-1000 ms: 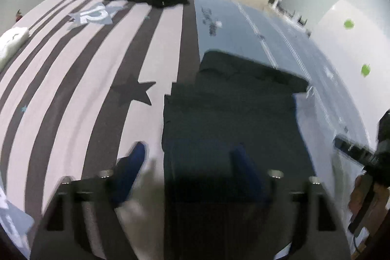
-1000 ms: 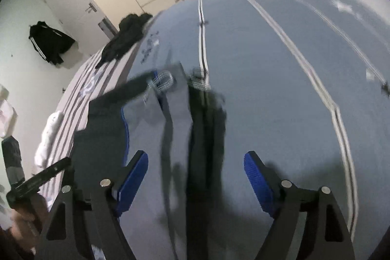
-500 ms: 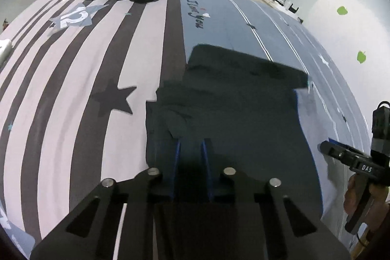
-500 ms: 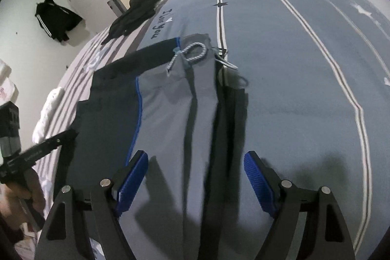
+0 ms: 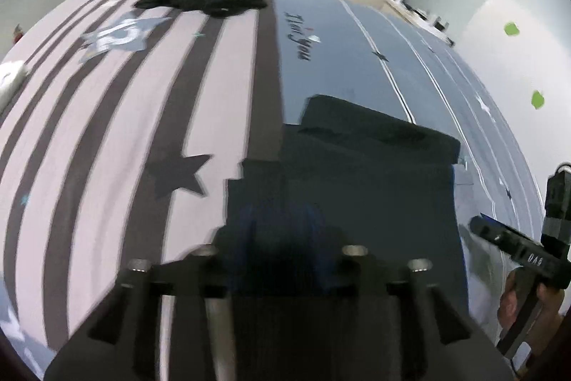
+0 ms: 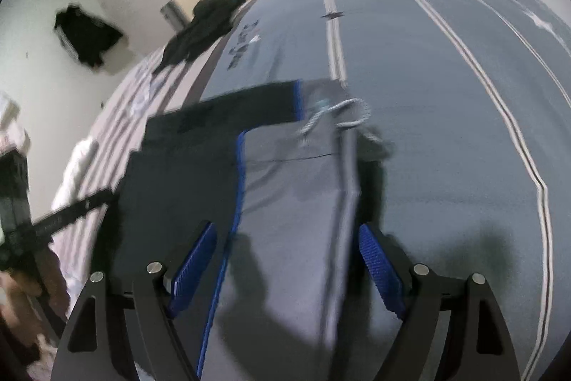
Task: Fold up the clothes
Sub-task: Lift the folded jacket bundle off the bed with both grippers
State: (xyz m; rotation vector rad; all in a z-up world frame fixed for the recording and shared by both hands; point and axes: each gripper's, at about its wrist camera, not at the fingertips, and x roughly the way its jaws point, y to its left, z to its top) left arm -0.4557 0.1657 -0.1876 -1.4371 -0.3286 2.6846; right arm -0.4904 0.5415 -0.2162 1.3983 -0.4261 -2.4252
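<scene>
left gripper (image 5: 282, 238) blurred, fingers merge with dark shorts (image 5: 357, 202); grip cannot be told; right gripper (image 6: 285, 259) spread above shorts, drawstring (image 6: 335, 115) smeared

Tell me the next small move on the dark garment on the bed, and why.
Probably bring the right gripper down onto the near grey panel of the garment and shut it. Its jaws stand open with cloth lying flat between them, not held. The left gripper looks already shut on the garment's near dark edge, though that view is blurred. With both corners held, the near end could be folded toward the drawstring.
</scene>
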